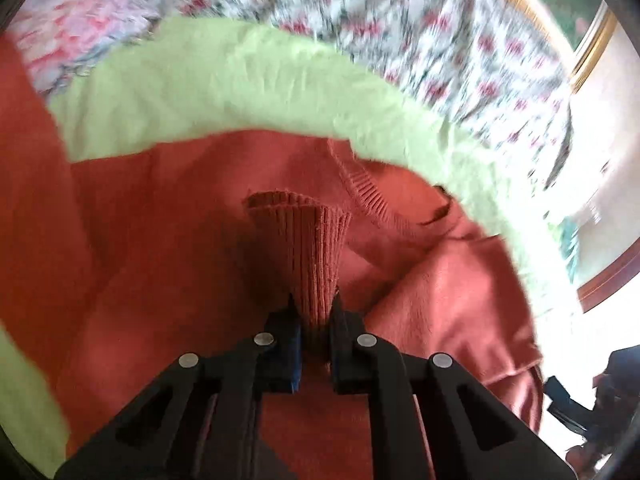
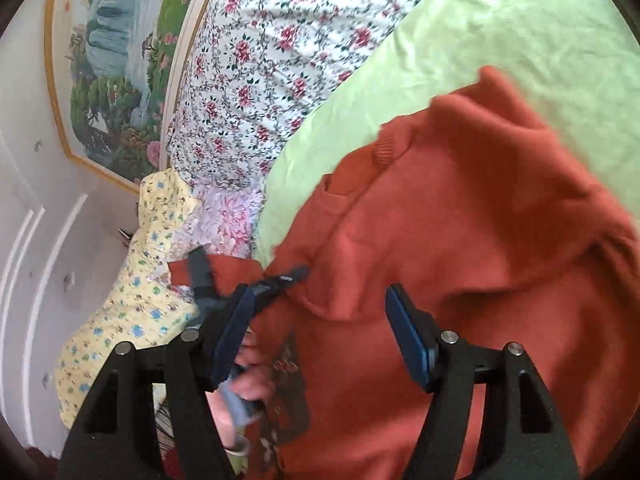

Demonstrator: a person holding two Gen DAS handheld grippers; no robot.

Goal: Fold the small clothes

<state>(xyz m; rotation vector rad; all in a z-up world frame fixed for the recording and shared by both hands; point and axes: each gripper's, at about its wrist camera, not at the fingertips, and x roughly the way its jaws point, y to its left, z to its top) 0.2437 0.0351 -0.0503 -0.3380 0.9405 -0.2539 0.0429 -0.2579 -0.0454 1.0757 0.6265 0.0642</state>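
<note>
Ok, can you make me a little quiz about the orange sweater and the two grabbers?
1. True or false: the left gripper is shut on the sweater's ribbed cuff.
2. What colour is the sheet under the orange sweater?
3. The right gripper is: A) shut on the sweater, B) open above it, C) holding a pillow.

Key: 1 true; 2 light green; 3 B.

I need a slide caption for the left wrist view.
Left tool shut on ribbed cuff of orange sweater over green sheet.
</note>
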